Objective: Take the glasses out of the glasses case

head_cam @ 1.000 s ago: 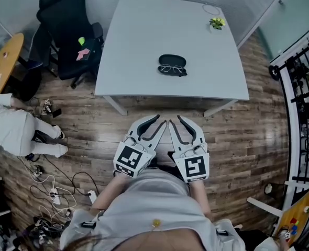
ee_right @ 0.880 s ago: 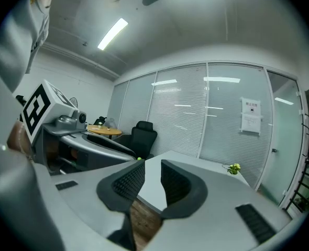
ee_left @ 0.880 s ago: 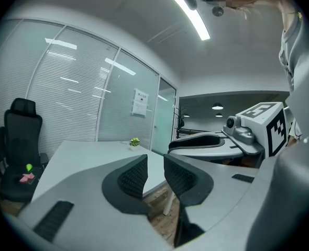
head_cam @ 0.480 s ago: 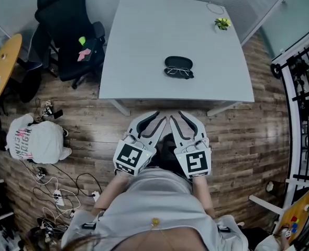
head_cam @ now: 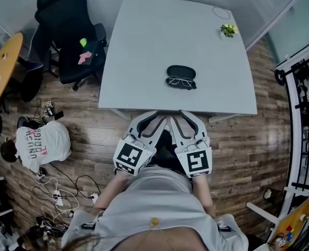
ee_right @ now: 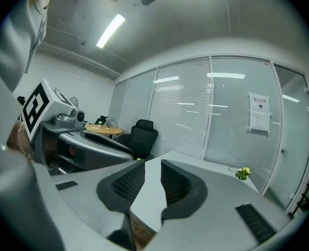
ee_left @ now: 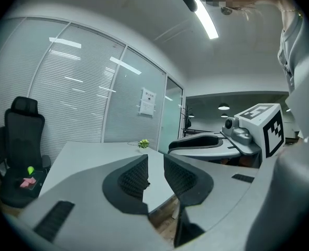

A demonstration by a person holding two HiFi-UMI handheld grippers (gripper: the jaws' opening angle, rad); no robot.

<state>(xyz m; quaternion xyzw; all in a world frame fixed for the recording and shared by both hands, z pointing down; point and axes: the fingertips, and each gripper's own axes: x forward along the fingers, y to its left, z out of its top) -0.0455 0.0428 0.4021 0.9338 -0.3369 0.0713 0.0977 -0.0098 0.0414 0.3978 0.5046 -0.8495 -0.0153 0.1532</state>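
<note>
Head view, centre: glasses case [head_cam: 180,71] on table [head_cam: 144,46], glasses [head_cam: 180,82] just below it | lower centre: left gripper [head_cam: 153,120], right gripper [head_cam: 184,120], jaws apart, empty | gripper views: case hard to make out behind jaws

glasses case [head_cam: 181,70]: black | table [head_cam: 144,41]: pale grey | floor [head_cam: 86,135]: brown wood-grain

Holding left gripper [head_cam: 155,120] and right gripper [head_cam: 179,120] side by side just ahead of the torso, nearly touching, both aimed forward. Keeping each pair of jaws parted by a narrow gap (nothing pinched in either). Tucking forearms [head_cam: 108,192] in close, marker cubes [head_cam: 131,158] up.
</note>
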